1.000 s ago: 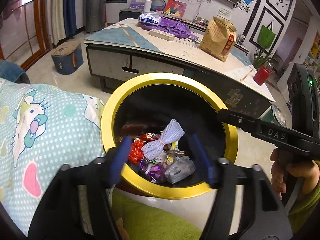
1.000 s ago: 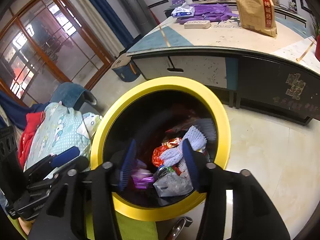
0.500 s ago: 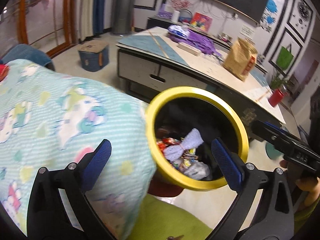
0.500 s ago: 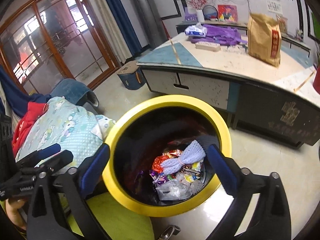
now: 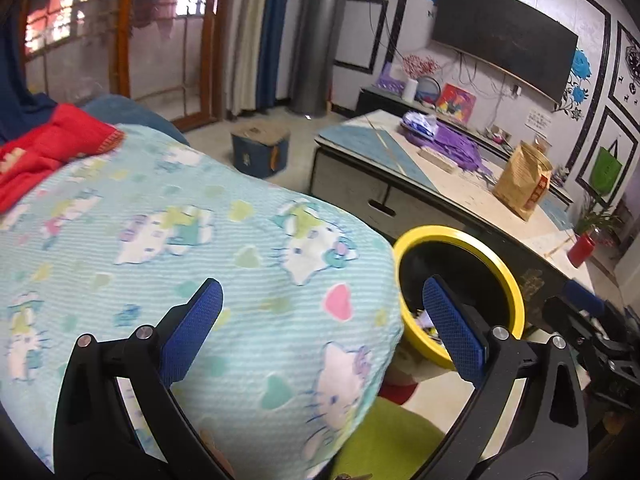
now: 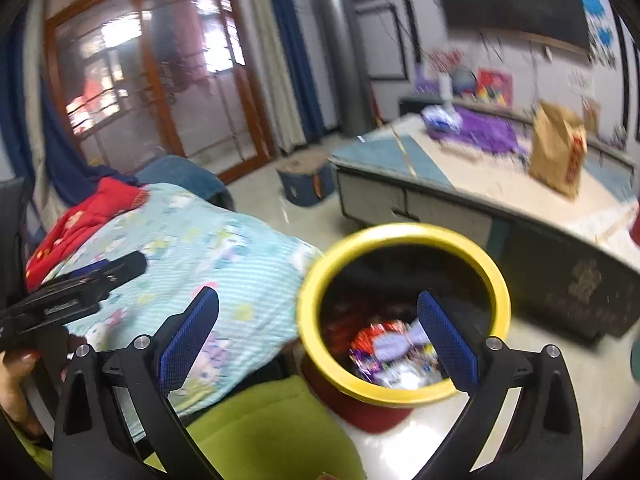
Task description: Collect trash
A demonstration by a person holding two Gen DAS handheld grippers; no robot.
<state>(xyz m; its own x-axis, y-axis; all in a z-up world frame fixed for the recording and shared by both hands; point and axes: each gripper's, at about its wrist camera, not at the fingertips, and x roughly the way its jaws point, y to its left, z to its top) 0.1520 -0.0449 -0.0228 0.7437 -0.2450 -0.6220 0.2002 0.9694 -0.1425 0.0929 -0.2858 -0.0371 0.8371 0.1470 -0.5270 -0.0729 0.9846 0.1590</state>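
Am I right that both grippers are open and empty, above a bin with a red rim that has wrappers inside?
Not quite: the bin has a yellow rim, not red, as the right wrist view shows. The rest holds: the left gripper and right gripper are open and empty, and wrappers lie inside.

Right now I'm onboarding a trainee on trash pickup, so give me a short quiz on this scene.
1. True or false: the left gripper holds a wrapper.
2. What colour is the rim of the trash bin? A red, B yellow, C blue.
3. What lies inside the bin?

Key: 1 false, both it and the right gripper stand open and empty. 2 B. 3 candy wrappers and a pale lavender bundle.
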